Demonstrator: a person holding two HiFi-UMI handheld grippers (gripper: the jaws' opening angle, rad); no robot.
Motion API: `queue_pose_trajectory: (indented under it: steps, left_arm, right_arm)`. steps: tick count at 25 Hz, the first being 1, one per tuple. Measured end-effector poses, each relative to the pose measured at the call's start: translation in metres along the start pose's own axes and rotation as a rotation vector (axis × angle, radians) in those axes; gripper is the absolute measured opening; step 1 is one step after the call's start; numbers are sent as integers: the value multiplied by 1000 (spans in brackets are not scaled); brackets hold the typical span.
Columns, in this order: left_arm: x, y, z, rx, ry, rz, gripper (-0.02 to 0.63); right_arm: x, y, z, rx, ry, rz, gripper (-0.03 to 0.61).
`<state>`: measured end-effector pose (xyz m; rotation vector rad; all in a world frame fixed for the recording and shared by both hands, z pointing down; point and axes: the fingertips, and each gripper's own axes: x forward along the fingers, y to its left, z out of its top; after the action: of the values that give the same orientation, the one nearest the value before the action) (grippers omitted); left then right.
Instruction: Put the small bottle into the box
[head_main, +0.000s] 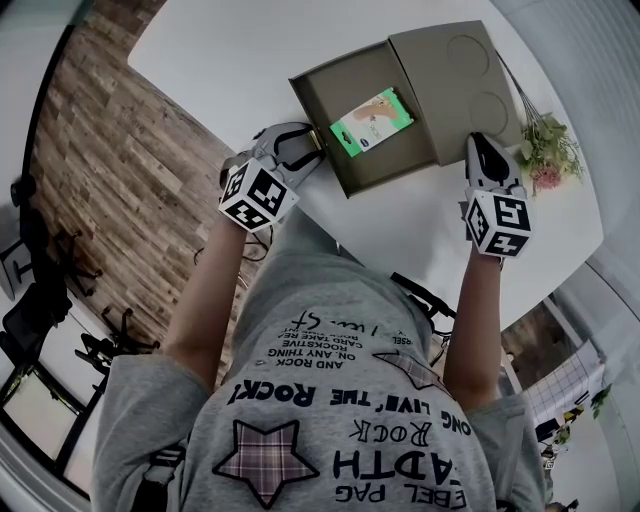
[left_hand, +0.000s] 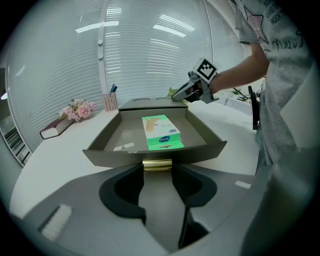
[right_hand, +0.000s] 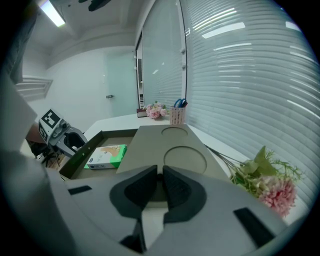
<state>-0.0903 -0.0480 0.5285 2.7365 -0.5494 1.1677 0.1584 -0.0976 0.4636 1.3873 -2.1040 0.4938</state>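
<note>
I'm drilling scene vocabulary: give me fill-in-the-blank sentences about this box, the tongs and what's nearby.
Inside the open grey-brown cardboard box lies a ____-and-white carton.
Its flat grey-brown lid has ____ round recesses.
The left tongs grip a small bottle with a ____ cap.
The right tongs, closed on the lid's edge, sit beside ____ flowers.
Missing: green; two; gold; pink.

Both bare forearms reach forward. The left gripper (left_hand: 157, 168) tilts down, jaws clamped on the small bottle (left_hand: 157, 163). The right gripper (right_hand: 160, 171) also tilts down, jaws nearly together.
</note>
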Motion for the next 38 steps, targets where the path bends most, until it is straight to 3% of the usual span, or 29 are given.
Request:
queue_pose_trajectory:
  steps: [13, 38]
  left_arm:
    - [-5, 1, 5, 71, -3, -12, 178]
    - [-19, 6, 26, 203, -24, 51, 173]
  right_arm:
    - [1, 0, 0, 2, 1, 4, 41]
    - [-2, 4, 1, 3, -6, -4, 41]
